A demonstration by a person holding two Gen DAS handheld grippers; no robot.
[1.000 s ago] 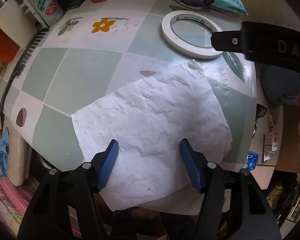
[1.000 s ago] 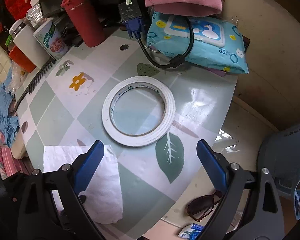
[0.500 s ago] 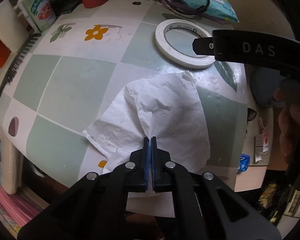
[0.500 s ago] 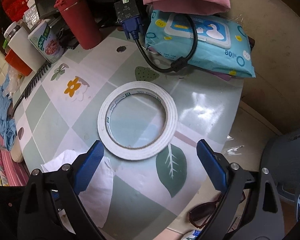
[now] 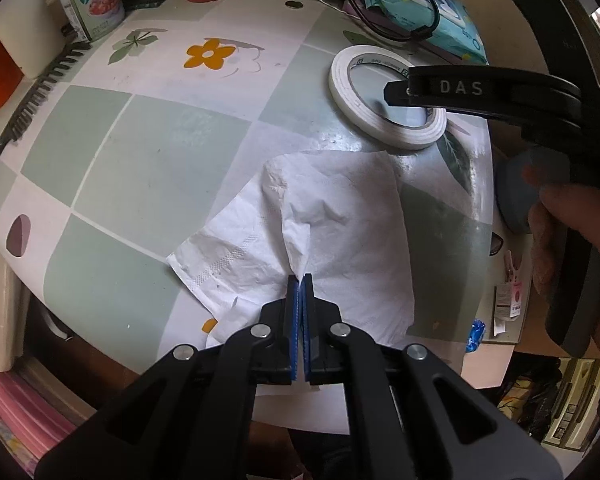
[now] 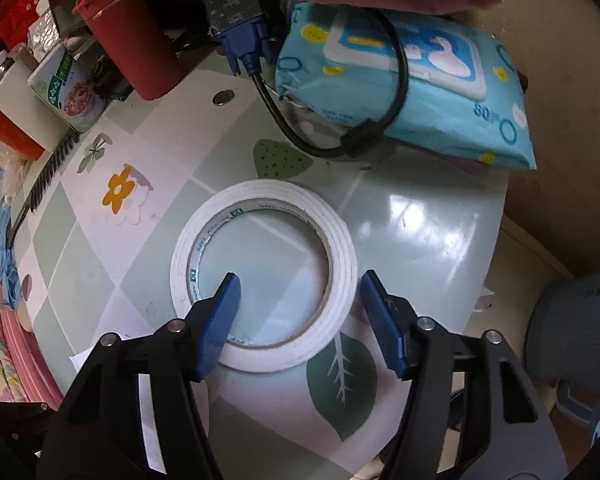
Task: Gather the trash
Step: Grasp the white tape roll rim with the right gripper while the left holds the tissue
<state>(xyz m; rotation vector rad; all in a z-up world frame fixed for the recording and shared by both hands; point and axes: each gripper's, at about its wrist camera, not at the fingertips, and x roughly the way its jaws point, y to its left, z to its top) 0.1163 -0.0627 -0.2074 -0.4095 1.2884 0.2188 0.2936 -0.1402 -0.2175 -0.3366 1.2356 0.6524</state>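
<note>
A crumpled white tissue (image 5: 340,232) lies near the front edge of the green-and-white checked table (image 5: 140,152). My left gripper (image 5: 302,280) is shut on a pinched ridge of it, and the sheet is bunched up toward the jaws. A white tape roll (image 6: 340,240) lies flat further back; in the left wrist view the tape roll (image 5: 364,120) sits beyond the tissue, under one black finger (image 5: 460,88) of the right gripper. My right gripper (image 6: 300,280) is closing over the roll, one blue finger inside the ring's hole and the other outside its right rim. The pads do not press on it.
At the back stand a blue wet-wipes pack (image 6: 420,92) with a black cable (image 6: 284,120) over it, a red cup (image 6: 128,28), a can (image 6: 68,92) and a coin (image 6: 223,98). A black comb (image 5: 40,92) lies at the left edge. Right of the table are sunglasses (image 5: 496,240) and a blue stool (image 6: 572,340).
My left gripper closed on the flat tissue and gathered it into a ridge. The right gripper came down over the tape roll, and its jaws narrowed around the rim.
</note>
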